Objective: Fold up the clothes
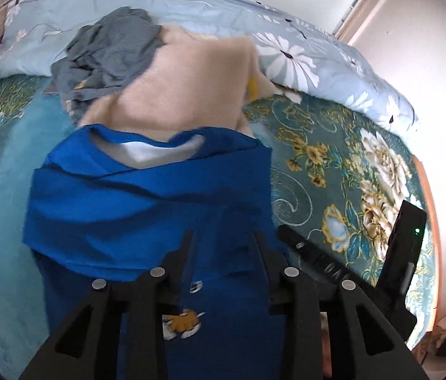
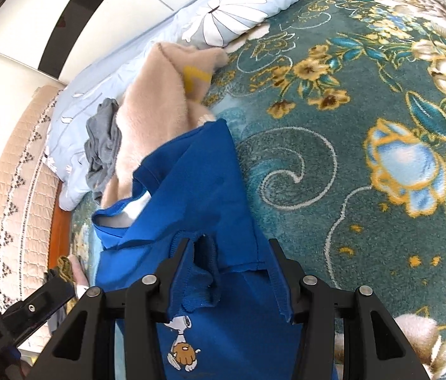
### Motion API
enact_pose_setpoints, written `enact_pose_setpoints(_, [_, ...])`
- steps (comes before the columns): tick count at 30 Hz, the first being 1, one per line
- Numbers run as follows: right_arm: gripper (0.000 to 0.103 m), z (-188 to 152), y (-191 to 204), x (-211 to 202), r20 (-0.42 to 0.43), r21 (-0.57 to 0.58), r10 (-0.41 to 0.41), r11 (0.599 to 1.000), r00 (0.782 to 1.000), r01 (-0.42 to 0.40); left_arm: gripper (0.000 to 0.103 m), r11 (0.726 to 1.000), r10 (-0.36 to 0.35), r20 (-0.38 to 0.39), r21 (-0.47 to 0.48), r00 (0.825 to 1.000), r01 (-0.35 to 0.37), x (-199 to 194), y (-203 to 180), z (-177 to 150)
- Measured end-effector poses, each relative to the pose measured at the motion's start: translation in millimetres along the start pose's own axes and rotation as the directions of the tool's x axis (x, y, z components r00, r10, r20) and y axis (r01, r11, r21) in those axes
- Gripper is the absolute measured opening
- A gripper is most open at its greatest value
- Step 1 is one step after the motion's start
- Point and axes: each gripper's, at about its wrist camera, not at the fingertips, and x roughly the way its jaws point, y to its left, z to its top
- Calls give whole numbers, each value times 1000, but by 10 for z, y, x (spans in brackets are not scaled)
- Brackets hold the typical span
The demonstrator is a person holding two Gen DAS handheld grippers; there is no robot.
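**Blue shirt half-folded on the bed, both jaws over it**

Your blue shirt [image 1: 147,196] lies on the bed, on the teal floral blanket [image 1: 334,171], with its upper part doubled over toward you so that a fold edge runs across it. Its collar faces away from you, and the cartoon print sits near the bottom of both views. Just beyond the collar lies a beige fleece garment [image 1: 185,88], touching the shirt, with a crumpled grey garment [image 1: 109,53] resting partly on it. A pale blue flowered duvet [image 1: 302,50] is bunched along the far side of the bed.

Your left gripper [image 1: 223,237] points steeply down over the shirt. Its jaws stand partly open, with blue fabric lying under and between them; you have no pinch on it that can be seen.

Your right gripper [image 2: 229,247] stands at the shirt's right side. Its jaws are about half open, and a bunched ribbed sleeve cuff [image 2: 204,272] sits between them. Whether the pads press on the cloth cannot be told.
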Motion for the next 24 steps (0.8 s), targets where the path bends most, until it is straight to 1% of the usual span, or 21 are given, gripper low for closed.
enact_pose_setpoints(2, [51,1,-15,10,-14,11,28,1000,1000,-28,36,998,62,38,-32,997,-61,-235,282,66])
enact_pose_setpoints(4, [51,-20,-3,46,-41,12,45,999,998,-45,36,990,124,83,-80,989,-118,-505,582,143])
enact_pose_setpoints(5, [51,-52,14,104,-71,11,50,999,996,-49,36,984,147,113,-119,983,-134,-664,740,181])
enact_pose_setpoints(7, [51,-128,37,231,-134,25,69,998,989,-66,37,968,197,179,-190,964,-162,-1001,1037,239])
enact_pose_setpoints(9, [51,-211,46,347,-173,65,89,995,981,-78,39,946,270,234,-245,934,-212,-1318,1294,261])
enact_pose_setpoints(10, [51,-252,51,405,-192,85,99,993,976,-84,39,936,294,248,-272,923,-224,-1417,1405,246])
enact_pose_setpoints(12, [51,-302,51,488,-200,119,100,990,975,-77,41,912,328,267,-339,906,-230,-1594,1651,198])
enact_pose_setpoints(13, [51,-326,51,528,-203,135,101,988,974,-74,42,900,336,270,-376,902,-222,-1647,1769,158])
enact_pose_setpoints(14, [49,-331,65,539,-200,150,97,986,975,-67,43,887,333,266,-414,904,-205,-1655,1879,98])
enact_pose_setpoints(15, [46,-335,81,547,-197,163,92,985,976,-60,43,876,328,251,-442,911,-193,-1613,1971,28])
enact_pose_setpoints(17, [25,-318,148,552,-198,172,80,984,977,-46,43,857,317,199,-479,927,-190,-1448,2115,-118])
enact_pose_setpoints(18, [21,-296,202,548,-202,165,72,986,977,-38,43,850,313,162,-487,936,-200,-1322,2155,-190])
enact_pose_setpoints(19, [12,-274,257,543,-206,158,63,987,977,-30,43,844,306,124,-494,944,-209,-1185,2187,-263])
enact_pose_setpoints(20, [11,-251,311,538,-210,151,55,988,976,-23,43,839,291,93,-503,952,-207,-1058,2207,-340])
enact_pose_setpoints(22, [10,-151,476,450,-191,90,80,994,978,-63,43,830,243,48,-527,969,-182,-823,2231,-494])
enact_pose_setpoints(23, [10,-86,634,346,-160,14,109,994,981,-108,43,827,222,30,-535,975,-172,-721,2234,-556])
enact_pose_setpoints(24, [10,-63,739,214,-109,-65,133,988,985,-141,43,826,206,12,-539,978,-167,-627,2229,-611])
